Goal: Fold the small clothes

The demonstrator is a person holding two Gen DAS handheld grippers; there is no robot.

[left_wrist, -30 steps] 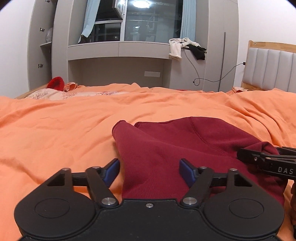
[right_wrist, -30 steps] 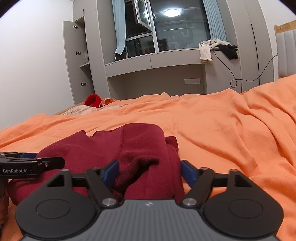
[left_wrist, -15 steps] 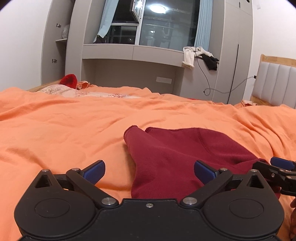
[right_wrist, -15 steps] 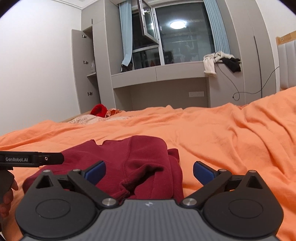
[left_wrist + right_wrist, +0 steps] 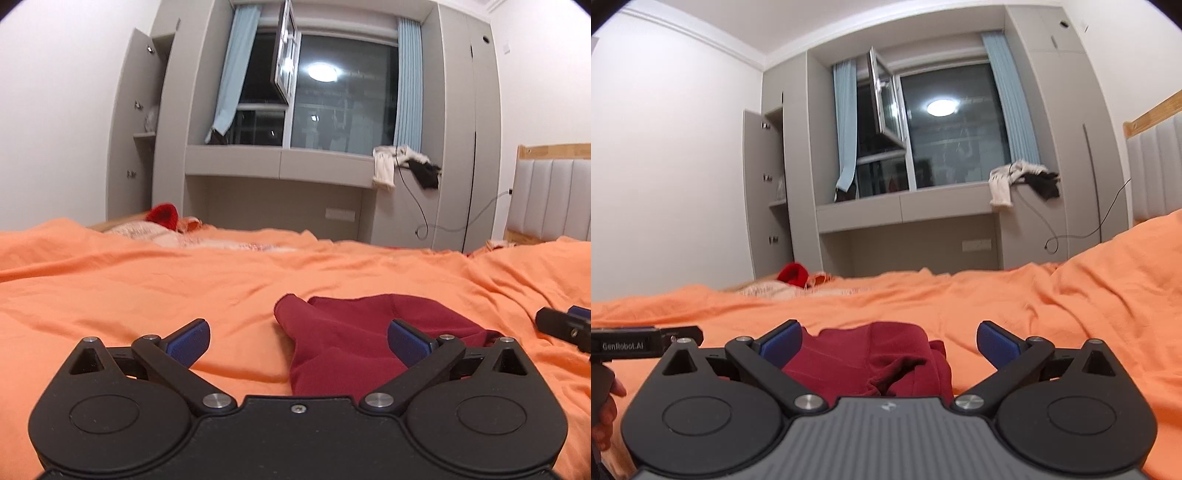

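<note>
Both grippers are letting go and backing off. The left gripper (image 5: 297,334) is standing spread wide, nothing pinched between its blue pads; the dark red garment (image 5: 354,339) is lying on the orange bedspread (image 5: 147,288) just ahead of it, more toward its right finger. The right gripper (image 5: 888,338) is likewise spread wide and empty, with the garment's bunched edge sitting low between and in front of its fingers, not touching the pads.

Versus a second earlier: the jaws were narrower then, and the cloth was running up between the pads of each gripper. Now both are wide apart, and both cameras are tilting up, showing more window (image 5: 332,88) and wall, less bed. The garment is looking smaller and lower in both views, so the hands are pulling away from it.

Meaning for the task: a fold is probably just laid down and released. The garment is sitting as a compact, somewhat lumpy pile; the right side is still looking rumpled, so it likely needs another fold or smoothing.

Red item (image 5: 792,275) and pale cloth at the far bed edge are lying untouched.
</note>
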